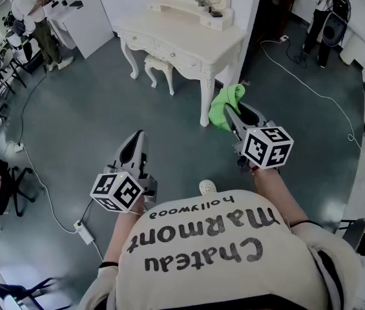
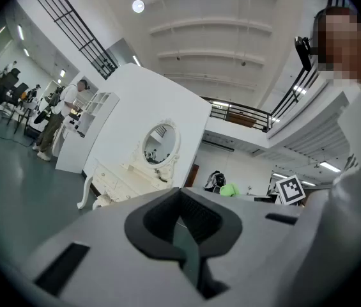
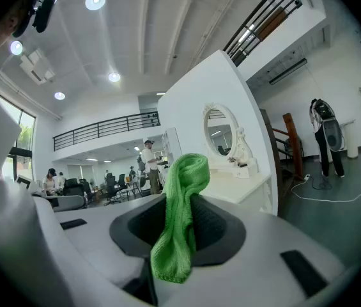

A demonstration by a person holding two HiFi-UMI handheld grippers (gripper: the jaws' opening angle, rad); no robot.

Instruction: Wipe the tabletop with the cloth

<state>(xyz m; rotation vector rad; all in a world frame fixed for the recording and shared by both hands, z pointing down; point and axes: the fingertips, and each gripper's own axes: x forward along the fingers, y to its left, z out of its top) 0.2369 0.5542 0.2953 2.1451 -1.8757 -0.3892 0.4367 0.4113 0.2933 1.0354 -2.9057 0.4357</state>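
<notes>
Now | cloth (image 3: 179, 235) pinched in right claw (image 1: 232, 117) | left claw (image 2: 181, 224) closed, empty

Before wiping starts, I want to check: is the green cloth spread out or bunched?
Bunched: the green cloth hangs as a narrow crumpled strip, pinched in the right gripper, not opened flat.

Green knit cloth (image 1: 226, 104), bunched and drooping, pinched in right gripper (image 1: 234, 123); held off near-right corner of cream tabletop (image 1: 182, 34), far centre, not touching.

Open floor (image 1: 92, 108) up to the dressing table (image 1: 182, 34), stool (image 1: 158, 66) at its front.
</notes>
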